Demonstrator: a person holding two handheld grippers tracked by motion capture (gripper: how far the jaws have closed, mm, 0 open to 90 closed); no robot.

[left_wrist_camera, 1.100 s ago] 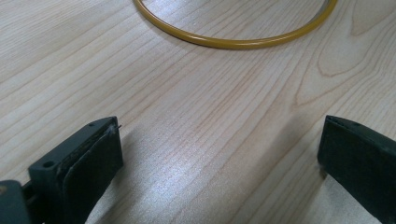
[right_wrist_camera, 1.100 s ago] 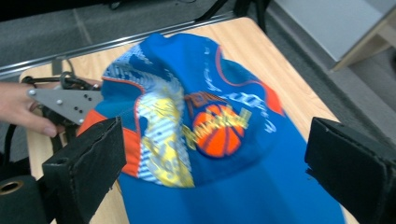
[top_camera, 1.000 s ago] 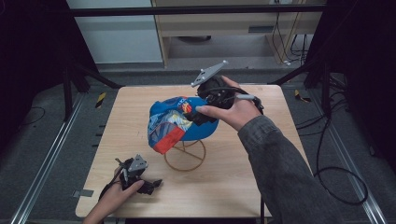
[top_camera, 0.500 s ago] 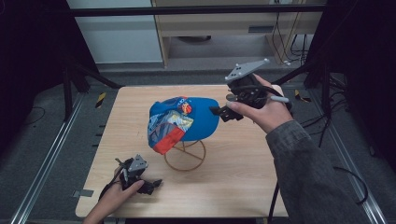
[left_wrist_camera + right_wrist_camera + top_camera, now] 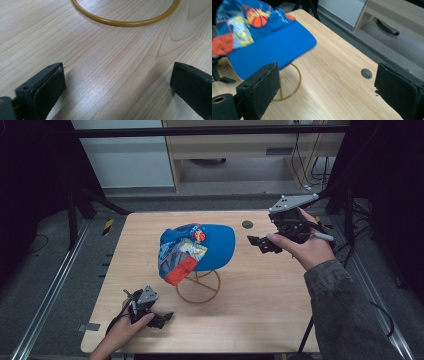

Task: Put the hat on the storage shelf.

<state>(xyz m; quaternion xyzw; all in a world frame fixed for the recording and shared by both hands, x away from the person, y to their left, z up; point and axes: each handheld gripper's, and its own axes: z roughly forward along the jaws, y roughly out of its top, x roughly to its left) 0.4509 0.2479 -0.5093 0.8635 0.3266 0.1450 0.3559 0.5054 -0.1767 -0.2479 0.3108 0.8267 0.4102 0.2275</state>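
1. Jaws of the left gripper (image 5: 161,318) stand wide apart with nothing between them. It rests low on the near left of the table (image 5: 280,320), in the person's left hand (image 5: 125,330); its own view looks over bare wood to the near arc of the wire stand (image 5: 125,23).

2. Midway across sits the cap (image 5: 197,250), blue with a printed crown and a red patch, perched on the stand's gold ring base (image 5: 198,287). Its brim points toward the right gripper.

3. Farther right, the right gripper (image 5: 262,244) is held above the table, jaws spread wide and gripping nothing, apart from the brim (image 5: 272,47).

4. Beyond it, a small round hole (image 5: 366,73) marks the tabletop near the far edge.

5. Risks, as I judge them: the cap looks only loosely balanced, so a nudge to the brim from the right gripper could slide it off or tip the light stand. With the left gripper well away from the ring base, nothing steadies the stand.
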